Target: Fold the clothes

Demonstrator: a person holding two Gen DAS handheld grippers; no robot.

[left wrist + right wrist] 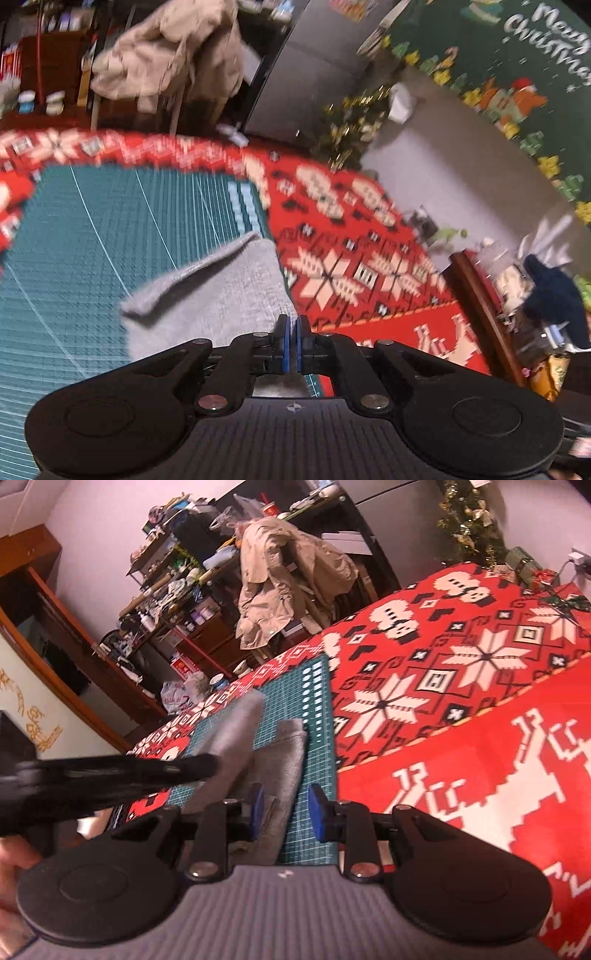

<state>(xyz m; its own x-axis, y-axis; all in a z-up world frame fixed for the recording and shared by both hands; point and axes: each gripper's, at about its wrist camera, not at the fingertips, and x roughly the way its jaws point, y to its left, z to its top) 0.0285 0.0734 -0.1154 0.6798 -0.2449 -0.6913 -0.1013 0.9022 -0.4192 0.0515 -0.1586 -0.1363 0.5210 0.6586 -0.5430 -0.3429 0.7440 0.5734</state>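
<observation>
1. Gripping the grey garment (221,295), the left gripper (293,343) sits at the bottom centre of the left wrist view with its blue pads pressed together; grey fabric shows directly below and ahead of the pads, so the cloth appears pinched between them.
2. The right gripper (286,814) sits at the bottom centre of the right wrist view with its jaws spread apart and nothing between them; one edge of the garment lies in the gap, over the green cutting mat (314,738).
3. The garment lies on the mat, mid-frame in both views. In the right wrist view, a portion rises toward the left gripper, which enters from the left edge of the frame.
4. Judged step: a fold is in progress, with the left gripper carrying one section over the rest.
5. Judged next move: lay the lifted section flat on the lower layer with edges aligned, then release; the right gripper is placed to pin or smooth the lower layer.
6. The red patterned tablecloth (443,701) surrounds the mat.
7. Visibility limits: the left wrist view is motion-blurred; the gripper bodies hide the near end of the garment; the garment type cannot be determined; the beige coat (284,579) and shelves at the top are background only.
</observation>
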